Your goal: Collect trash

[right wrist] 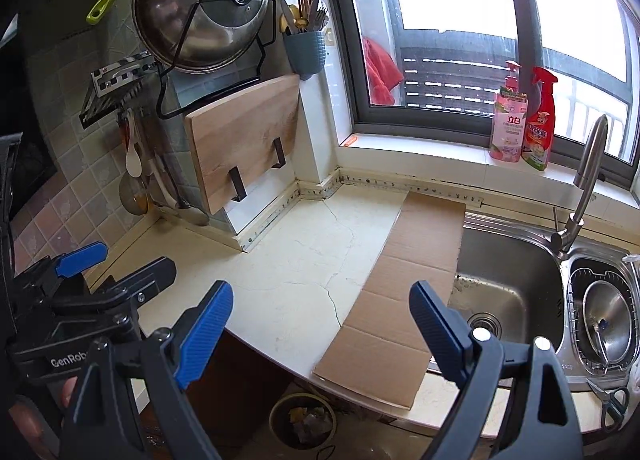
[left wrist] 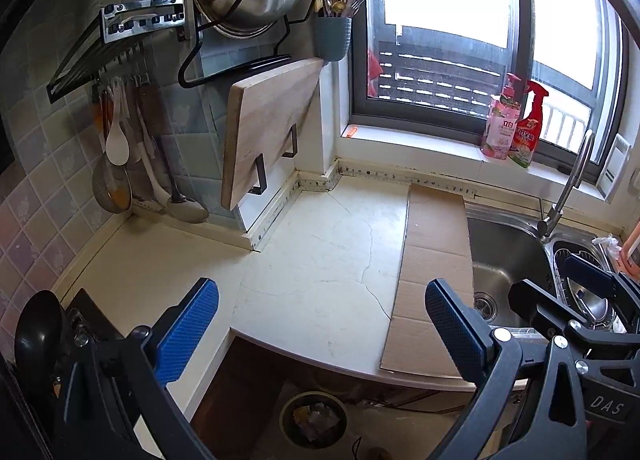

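Observation:
A round bin [left wrist: 313, 424] [right wrist: 303, 424] stands on the floor below the counter edge, with crumpled trash inside. A flat strip of brown cardboard [left wrist: 436, 276] [right wrist: 400, 292] lies on the white counter [left wrist: 320, 260] [right wrist: 288, 276] beside the sink. My left gripper [left wrist: 322, 320] hangs open above the counter's front edge, holding nothing. My right gripper [right wrist: 322, 324] is also open and empty, over the counter edge and the cardboard's near end. Each gripper shows in the other's view: the right gripper [left wrist: 560, 284] near the sink, the left gripper [right wrist: 116, 264] at the far left.
A steel sink [right wrist: 508, 284] with faucet [right wrist: 584, 187] lies to the right, a pot in its second basin. Two bottles [right wrist: 524, 119] stand on the windowsill. A cutting board [right wrist: 244, 139], pot lid and hanging utensils line the tiled wall. Scissors [right wrist: 612, 404] lie at the right.

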A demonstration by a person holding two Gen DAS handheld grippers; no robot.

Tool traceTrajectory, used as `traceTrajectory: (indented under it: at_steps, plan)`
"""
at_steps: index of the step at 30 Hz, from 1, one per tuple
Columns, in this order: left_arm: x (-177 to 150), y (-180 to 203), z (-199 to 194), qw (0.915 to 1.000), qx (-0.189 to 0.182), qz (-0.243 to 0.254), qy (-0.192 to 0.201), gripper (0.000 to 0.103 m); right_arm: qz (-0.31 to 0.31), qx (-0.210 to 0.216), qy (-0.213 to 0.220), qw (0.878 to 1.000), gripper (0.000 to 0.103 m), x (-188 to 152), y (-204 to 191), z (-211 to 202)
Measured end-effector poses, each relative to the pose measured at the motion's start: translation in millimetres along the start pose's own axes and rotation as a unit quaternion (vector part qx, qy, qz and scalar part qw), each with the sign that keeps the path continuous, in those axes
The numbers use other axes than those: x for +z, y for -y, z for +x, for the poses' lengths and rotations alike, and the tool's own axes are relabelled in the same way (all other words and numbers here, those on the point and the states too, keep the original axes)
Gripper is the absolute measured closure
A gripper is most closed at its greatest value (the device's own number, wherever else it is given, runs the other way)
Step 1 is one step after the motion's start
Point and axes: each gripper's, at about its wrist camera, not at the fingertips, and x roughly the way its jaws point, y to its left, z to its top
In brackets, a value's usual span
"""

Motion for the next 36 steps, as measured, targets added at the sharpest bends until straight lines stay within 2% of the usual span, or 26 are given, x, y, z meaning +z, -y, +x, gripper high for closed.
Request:
traceTrajectory:
  at_steps: [36]
  plan:
    - [-3.2,24.1,21.3,0.9998,0.011,0.007,-0.016,0.001,0.002,0.007,-0.016,1.0,0.012,-2.8,28.2,14.3]
